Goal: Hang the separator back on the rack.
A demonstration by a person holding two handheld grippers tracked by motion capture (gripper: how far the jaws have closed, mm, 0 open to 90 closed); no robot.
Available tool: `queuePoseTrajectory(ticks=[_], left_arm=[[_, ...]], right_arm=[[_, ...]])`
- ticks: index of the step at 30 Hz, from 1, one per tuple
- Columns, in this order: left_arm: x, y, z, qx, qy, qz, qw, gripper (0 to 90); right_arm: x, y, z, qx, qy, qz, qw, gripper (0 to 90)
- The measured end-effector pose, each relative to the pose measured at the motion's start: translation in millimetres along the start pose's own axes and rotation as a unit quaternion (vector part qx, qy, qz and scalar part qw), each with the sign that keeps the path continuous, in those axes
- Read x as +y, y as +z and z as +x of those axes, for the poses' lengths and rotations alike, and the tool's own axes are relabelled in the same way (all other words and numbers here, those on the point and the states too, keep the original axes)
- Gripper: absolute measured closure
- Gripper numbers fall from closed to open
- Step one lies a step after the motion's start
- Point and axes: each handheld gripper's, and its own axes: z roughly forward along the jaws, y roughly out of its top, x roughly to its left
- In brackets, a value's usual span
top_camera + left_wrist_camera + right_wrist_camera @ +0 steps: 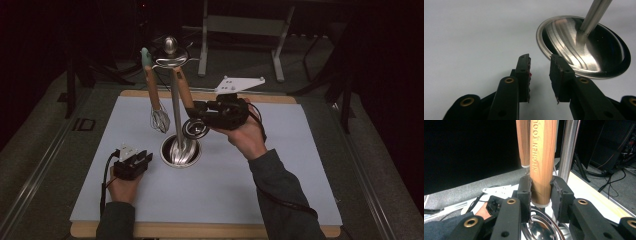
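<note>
High view: A steel utensil stand rises from a round base dish near the middle of the pale mat. A whisk with a wooden handle hangs from the stand's top ring, left of the pole. Right of the pole, a spiral whisk with a wooden handle also hangs from the ring. The right gripper clamps that handle low down, just above the coiled head. The left gripper rests on the mat just left of the base dish.

Left gripper view: The jaws stand narrowly apart with nothing between them. Their tips lie just beside the rim of the base dish, not touching it. The stand's pole rises from the dish.

Right gripper view: Both jaws press against the lower end of the spiral whisk's handle. The second whisk's handle hangs just behind it, and the pole stands to its right.
</note>
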Motion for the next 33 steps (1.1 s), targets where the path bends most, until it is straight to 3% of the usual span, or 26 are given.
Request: queuePoseTrajectory(ticks=[13, 23, 33], left_arm=[[0.0, -0.1, 0.0, 0.000, 0.000, 0.000, 1.0000, 69.7], [0.0, -0.1, -0.1, 0.000, 0.000, 0.000, 1.0000, 69.6], [0.1, 0.0, 0.0, 0.000, 0.001, 0.002, 1.0000, 69.6]], right_arm=[[-6.2, 7.3, -0.8, 0.000, -0.003, 0.014, 0.9999, 63.8], [-22.0, 3.0, -3.3, -0.023, -0.017, 0.042, 0.9987, 60.7], [-44.0, -4.6, -14.8, -0.030, 0.004, 0.056, 0.9980, 59.4]])
